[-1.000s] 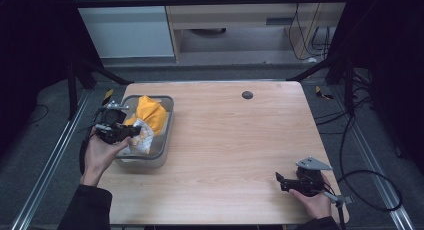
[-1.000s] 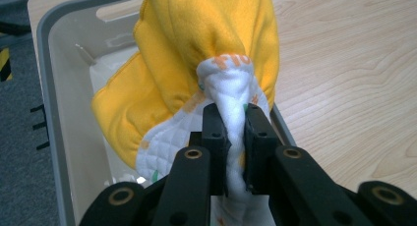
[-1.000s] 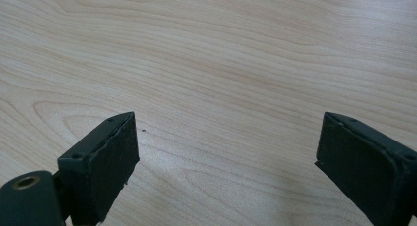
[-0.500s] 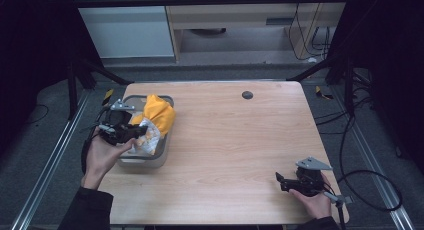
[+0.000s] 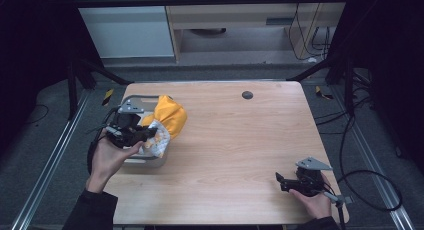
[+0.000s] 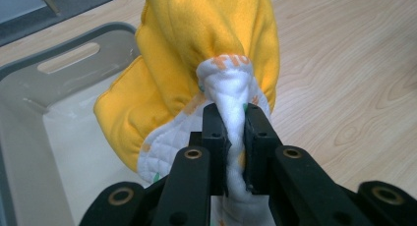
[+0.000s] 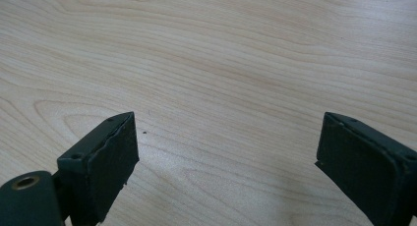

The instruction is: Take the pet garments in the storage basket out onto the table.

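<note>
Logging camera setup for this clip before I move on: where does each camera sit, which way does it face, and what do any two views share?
High view: above the person's side, looking forward and down on the table; both forearms, left gripper, right gripper.
Left gripper view: rides the left gripper, looking along its jaws clamping the yellow cloth above the grey bin.
Right gripper view: rides the right gripper, jaws apart above bare wood.
High and left gripper views share the cloth and bin.

One yellow-and-white cloth point(image 5: 167, 121), one grey bin point(image 5: 131, 101), one wooden table point(image 5: 240, 145), two tongs point(image 5: 149, 134) point(image 5: 278, 180).
</note>
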